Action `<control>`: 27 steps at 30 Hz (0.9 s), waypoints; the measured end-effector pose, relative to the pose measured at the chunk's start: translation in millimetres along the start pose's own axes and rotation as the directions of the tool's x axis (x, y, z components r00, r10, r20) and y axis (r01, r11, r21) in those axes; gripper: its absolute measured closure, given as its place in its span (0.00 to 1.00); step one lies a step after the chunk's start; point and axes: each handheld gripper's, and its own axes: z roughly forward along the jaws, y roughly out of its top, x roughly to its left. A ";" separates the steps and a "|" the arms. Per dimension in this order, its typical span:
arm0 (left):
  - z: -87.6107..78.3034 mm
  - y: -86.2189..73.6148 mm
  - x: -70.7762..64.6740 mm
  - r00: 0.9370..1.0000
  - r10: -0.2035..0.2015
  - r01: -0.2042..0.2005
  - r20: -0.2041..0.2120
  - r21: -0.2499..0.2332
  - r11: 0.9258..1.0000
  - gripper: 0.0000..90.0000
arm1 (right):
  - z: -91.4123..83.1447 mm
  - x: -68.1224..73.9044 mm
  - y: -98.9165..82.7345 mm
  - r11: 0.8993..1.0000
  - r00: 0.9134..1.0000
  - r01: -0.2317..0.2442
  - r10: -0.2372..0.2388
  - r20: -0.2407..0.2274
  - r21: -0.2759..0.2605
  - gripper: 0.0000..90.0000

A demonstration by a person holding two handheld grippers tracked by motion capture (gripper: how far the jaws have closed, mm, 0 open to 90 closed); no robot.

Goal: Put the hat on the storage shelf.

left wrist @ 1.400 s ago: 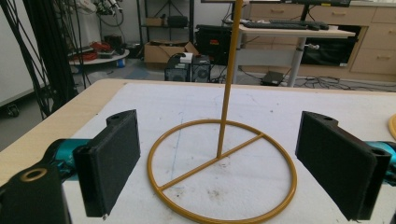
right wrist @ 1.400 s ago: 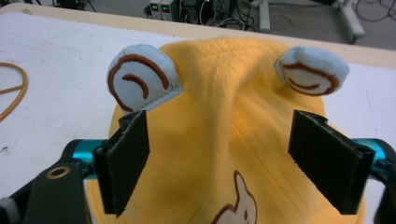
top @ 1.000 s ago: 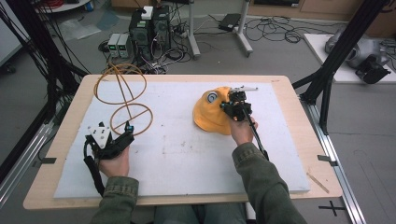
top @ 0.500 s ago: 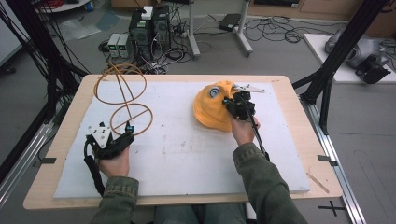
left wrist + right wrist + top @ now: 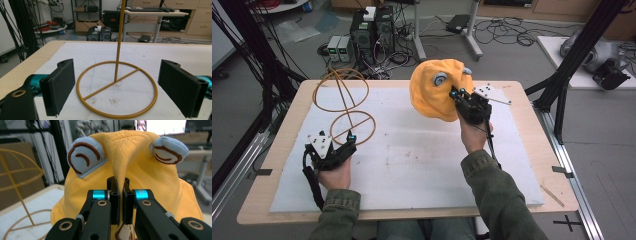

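Jaws of the right gripper (image 5: pixel 120 202) are pressed together on a pleat of the yellow hat (image 5: pixel 130 167), pinching a fold of the cloth at the crown between its two blue ear patches. That grip on the top lets the hat hang open below, so its brim falls free; I judge this is meant for dropping it over a support. In the high view the right gripper (image 5: pixel 464 100) holds the hat (image 5: pixel 432 92) in the air above the far edge of the table (image 5: pixel 272 165), right of the middle and clear of the white mat (image 5: pixel 422 165).

Spread wide and holding nothing, the jaws of the left gripper (image 5: pixel 120 85) sit either side of the round base of the wire hat stand (image 5: pixel 117 87), without touching it. The left gripper (image 5: pixel 337 150) rests on the mat near the left edge, just in front of the stand (image 5: pixel 344 107), whose upright post carries a wire globe at the top. Placed so, it looks ready to steady the base should the light frame tip when the hat comes down on the globe. Hat and stand are well apart for now.
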 end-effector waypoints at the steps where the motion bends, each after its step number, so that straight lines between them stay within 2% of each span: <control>1: -0.2 0.1 0.1 1.000 0.000 0.000 -0.001 0.001 1.000 0.16 | -0.1 3.2 2.0 1.000 1.000 0.009 -0.009 -0.009 -0.017 0.99; 2: -0.2 0.1 0.1 1.000 0.000 0.000 -0.001 0.001 1.000 0.16 | -0.1 3.2 2.0 1.000 1.000 0.009 -0.009 -0.009 -0.017 0.99; 3: -0.2 0.1 0.2 1.000 -0.001 0.001 0.000 0.000 1.000 0.16 | 0.4 8.6 4.8 0.998 0.999 0.027 -0.028 -0.021 -0.053 0.98; 5: -0.2 0.1 0.3 1.000 -0.002 0.002 0.001 0.000 1.000 0.16 | 0.7 13.1 6.1 0.995 0.999 0.038 -0.041 -0.031 -0.091 0.98; 10: 0.4 -0.2 0.8 1.000 -0.006 0.006 0.000 0.000 1.000 0.16 | 0.7 21.3 8.5 0.980 0.997 0.050 -0.060 -0.045 -0.192 0.98; 13: 0.4 -0.2 1.1 1.000 -0.006 0.006 -0.001 0.000 1.000 0.16 | 1.6 25.6 14.2 0.973 0.996 0.047 -0.062 -0.060 -0.227 0.98; 21: 0.3 -0.1 0.7 1.000 -0.009 0.009 0.004 0.000 1.000 0.16 | 10.0 41.9 39.9 0.966 0.991 0.028 -0.060 -0.120 -0.256 0.98; 22: 0.0 -0.1 1.1 1.000 -0.010 0.010 0.003 0.003 1.000 0.16 | 14.8 49.6 49.1 0.966 0.987 0.034 -0.072 -0.141 -0.255 0.98; 27: -0.1 -0.1 1.4 1.000 -0.011 0.011 0.005 0.005 1.000 0.16 | 27.3 73.0 72.6 0.966 0.974 0.029 -0.086 -0.210 -0.258 0.98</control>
